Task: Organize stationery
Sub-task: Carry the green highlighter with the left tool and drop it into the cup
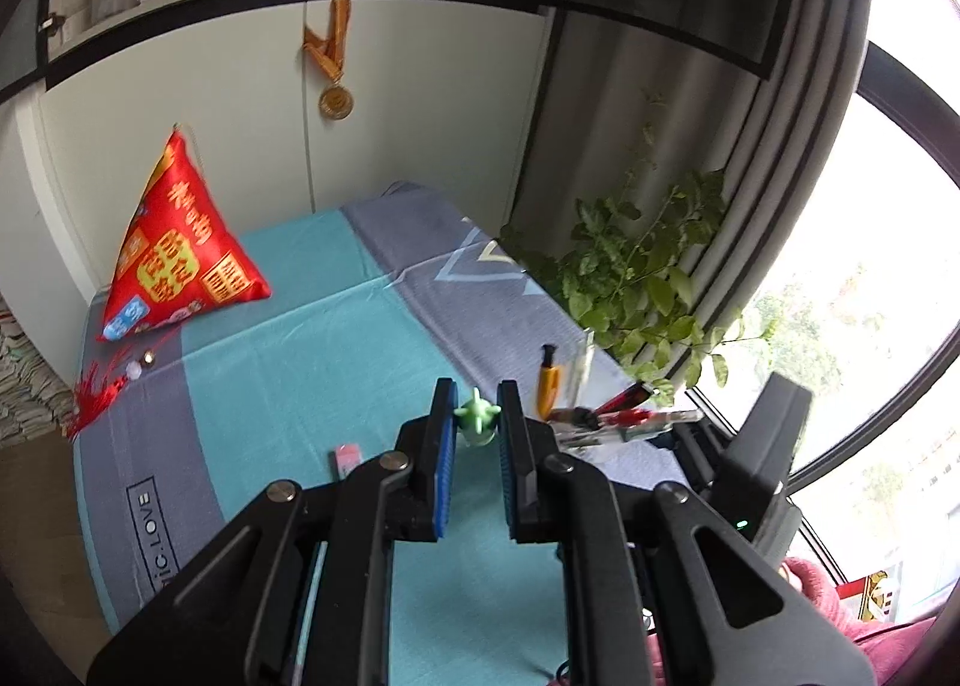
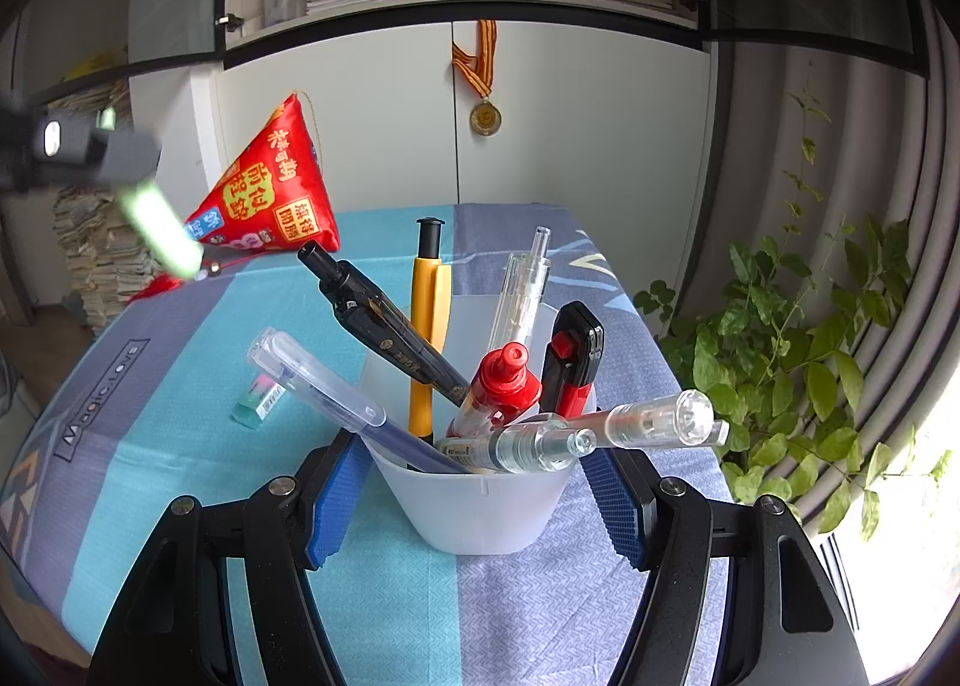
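While the right gripper (image 2: 480, 497) clamps its blue pads against both sides of the translucent cup (image 2: 474, 512), the left gripper (image 1: 476, 422) pinches a pale green pen (image 1: 477, 419) between its narrowed jaws, raised above the teal-and-grey cloth (image 1: 288, 362). The cup stands on the cloth's near right part, crowded with pens, among them a yellow one (image 2: 429, 314). A small eraser (image 2: 259, 399) lies left of the cup.
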The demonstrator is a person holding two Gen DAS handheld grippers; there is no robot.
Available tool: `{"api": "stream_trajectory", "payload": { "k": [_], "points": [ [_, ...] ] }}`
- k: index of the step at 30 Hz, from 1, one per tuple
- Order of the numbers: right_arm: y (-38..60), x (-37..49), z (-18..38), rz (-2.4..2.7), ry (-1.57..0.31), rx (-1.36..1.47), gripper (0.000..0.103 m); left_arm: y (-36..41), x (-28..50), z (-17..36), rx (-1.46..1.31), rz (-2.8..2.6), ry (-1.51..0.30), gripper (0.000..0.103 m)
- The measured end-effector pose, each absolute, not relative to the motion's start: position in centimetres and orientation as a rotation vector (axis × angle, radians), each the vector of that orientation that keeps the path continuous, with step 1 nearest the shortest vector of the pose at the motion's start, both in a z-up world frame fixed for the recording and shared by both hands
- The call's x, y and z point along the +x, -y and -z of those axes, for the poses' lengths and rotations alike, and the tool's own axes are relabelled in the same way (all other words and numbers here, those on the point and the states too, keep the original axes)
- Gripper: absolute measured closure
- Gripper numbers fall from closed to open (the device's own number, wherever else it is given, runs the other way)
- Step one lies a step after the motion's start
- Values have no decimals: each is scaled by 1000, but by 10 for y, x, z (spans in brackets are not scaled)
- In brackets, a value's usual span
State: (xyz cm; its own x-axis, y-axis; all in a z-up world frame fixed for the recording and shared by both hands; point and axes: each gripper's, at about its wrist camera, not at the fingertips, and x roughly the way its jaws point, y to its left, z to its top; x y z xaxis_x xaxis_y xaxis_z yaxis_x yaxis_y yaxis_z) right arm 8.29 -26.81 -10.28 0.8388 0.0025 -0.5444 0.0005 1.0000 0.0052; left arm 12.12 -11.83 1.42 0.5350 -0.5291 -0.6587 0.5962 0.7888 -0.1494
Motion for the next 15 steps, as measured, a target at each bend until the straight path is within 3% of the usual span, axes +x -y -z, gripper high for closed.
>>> {"api": "stream_trajectory", "payload": {
  "k": [6, 15],
  "points": [
    [267, 83, 103, -1, -577, 5, 33, 155, 120, -29, 123, 821, -732, 92],
    [268, 84, 102, -3, -576, 11, 33, 192, 140, -2, 147, 878, -877, 92]
  ]
}}
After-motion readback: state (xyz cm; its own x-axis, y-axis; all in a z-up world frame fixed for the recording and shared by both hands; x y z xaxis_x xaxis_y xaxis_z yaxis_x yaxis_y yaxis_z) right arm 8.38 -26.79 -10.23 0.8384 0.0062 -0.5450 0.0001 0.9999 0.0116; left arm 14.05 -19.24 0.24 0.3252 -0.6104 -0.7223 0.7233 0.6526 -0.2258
